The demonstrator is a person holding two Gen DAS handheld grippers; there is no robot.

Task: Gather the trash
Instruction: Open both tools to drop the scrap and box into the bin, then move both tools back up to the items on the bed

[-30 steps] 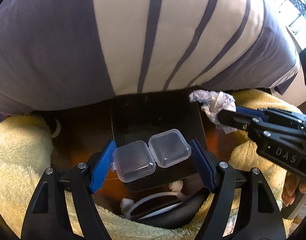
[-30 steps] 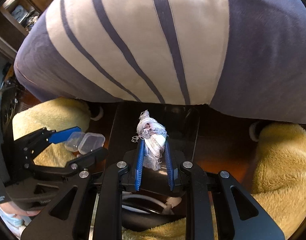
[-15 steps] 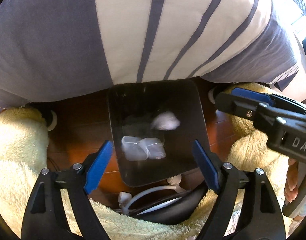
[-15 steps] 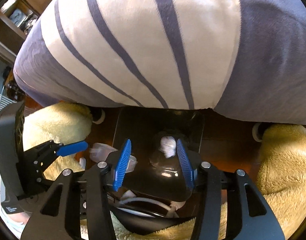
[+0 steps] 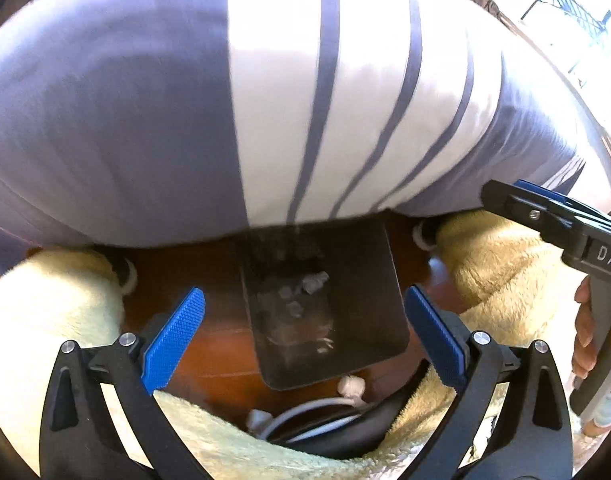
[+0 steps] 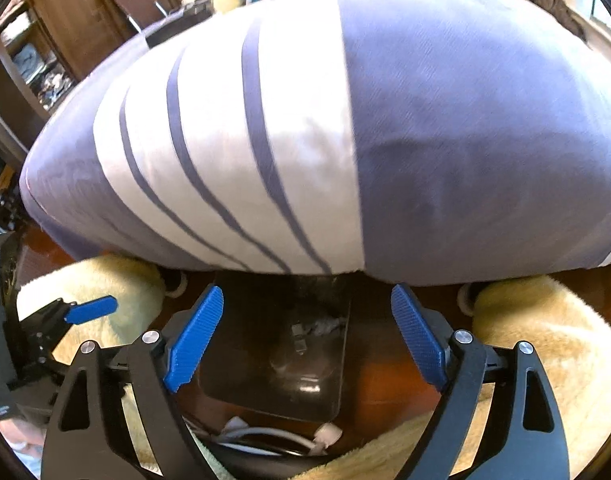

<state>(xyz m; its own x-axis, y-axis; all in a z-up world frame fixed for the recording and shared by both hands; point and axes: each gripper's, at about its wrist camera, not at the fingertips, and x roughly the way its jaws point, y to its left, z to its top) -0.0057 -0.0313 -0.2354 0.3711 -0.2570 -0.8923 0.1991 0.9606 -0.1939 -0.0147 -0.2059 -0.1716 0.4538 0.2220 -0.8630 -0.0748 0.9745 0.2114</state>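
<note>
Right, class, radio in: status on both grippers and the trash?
Left gripper, right gripper: jaws opening, nothing between. Trash lies in black bin. Nothing in the way.

A large purple-and-white striped cushion (image 5: 265,112) bulged over the upper part of both views. Below it lay a reddish wooden floor (image 5: 209,344), with fluffy cream rugs (image 6: 553,344) on either side. A white cable (image 5: 305,408) curled near the bottom edge. Wooden furniture (image 6: 69,20) stood behind.
</note>
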